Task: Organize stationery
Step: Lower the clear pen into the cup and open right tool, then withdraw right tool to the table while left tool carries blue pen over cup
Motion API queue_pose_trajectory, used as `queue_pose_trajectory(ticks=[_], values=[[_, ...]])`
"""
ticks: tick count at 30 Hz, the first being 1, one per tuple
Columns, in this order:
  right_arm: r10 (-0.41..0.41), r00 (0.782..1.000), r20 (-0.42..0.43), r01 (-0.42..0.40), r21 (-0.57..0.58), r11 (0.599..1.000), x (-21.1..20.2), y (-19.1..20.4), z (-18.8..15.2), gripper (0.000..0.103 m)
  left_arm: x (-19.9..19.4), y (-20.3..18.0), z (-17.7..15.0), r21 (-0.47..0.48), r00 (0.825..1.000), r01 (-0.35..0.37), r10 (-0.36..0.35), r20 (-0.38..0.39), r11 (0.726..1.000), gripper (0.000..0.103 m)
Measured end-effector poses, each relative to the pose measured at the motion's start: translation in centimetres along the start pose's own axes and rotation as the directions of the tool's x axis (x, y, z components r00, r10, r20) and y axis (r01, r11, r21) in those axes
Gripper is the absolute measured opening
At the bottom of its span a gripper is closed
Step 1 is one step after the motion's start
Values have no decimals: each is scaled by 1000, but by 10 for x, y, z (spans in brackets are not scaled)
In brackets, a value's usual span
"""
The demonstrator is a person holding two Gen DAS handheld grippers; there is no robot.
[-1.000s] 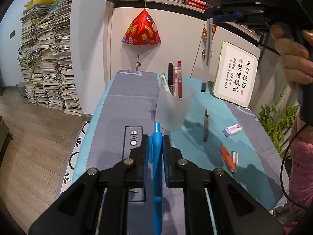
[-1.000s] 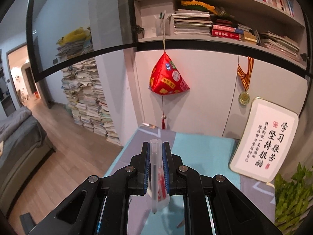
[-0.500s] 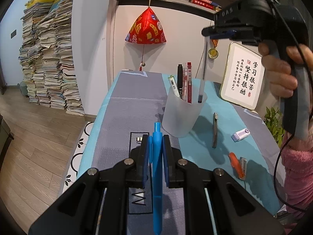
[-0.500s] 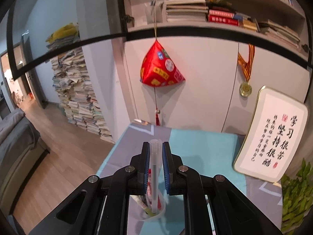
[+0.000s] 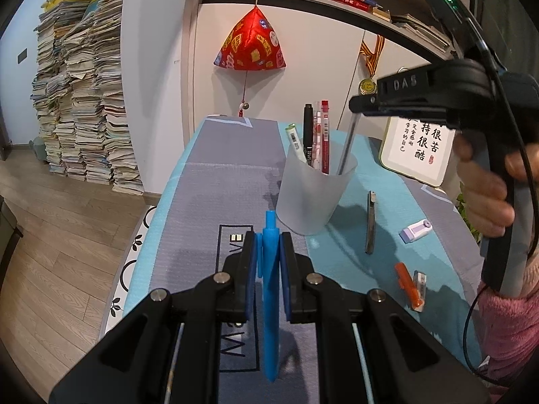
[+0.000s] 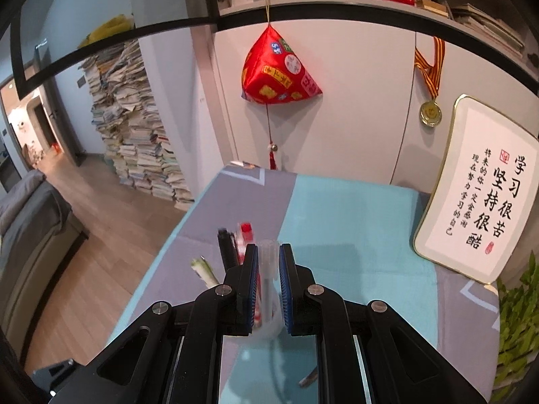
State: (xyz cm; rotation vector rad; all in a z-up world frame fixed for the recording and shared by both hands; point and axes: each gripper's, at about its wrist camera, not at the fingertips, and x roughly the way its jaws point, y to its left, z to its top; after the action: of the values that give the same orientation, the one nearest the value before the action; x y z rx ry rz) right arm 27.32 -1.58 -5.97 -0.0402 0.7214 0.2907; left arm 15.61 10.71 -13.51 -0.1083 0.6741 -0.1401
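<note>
The left gripper is clamped on a blue pen, which stands upright between its pads above the grey and teal table cover. At one o'clock from it stands a frosted cup with several pens inside. The right gripper is clamped on a clear pen, whose lower end dips into the cup's right side. At three o'clock of the cup lies a dark pen. Farther out at four o'clock lie a purple-and-white eraser, an orange marker and a small white eraser just beside it.
</note>
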Motion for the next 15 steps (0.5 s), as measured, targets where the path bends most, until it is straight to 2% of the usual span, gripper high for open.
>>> queue_pose_trajectory(ticks=[7, 9, 15], values=[[14, 999, -37, -14, -5, 1000, -3, -3, -14, 13, -8, -8, 1, 13, 1000, -5, 4, 14, 1000, 11], [42, 998, -50, -42, 8, 999, -7, -7, -18, 13, -11, -9, 1, 11, 1000, -3, 3, 20, 1000, 11], [75, 997, -5, -75, 56, 996, -40, -29, -32, 14, -22, -14, 3, 17, 999, -1, 0, 44, 1000, 11]])
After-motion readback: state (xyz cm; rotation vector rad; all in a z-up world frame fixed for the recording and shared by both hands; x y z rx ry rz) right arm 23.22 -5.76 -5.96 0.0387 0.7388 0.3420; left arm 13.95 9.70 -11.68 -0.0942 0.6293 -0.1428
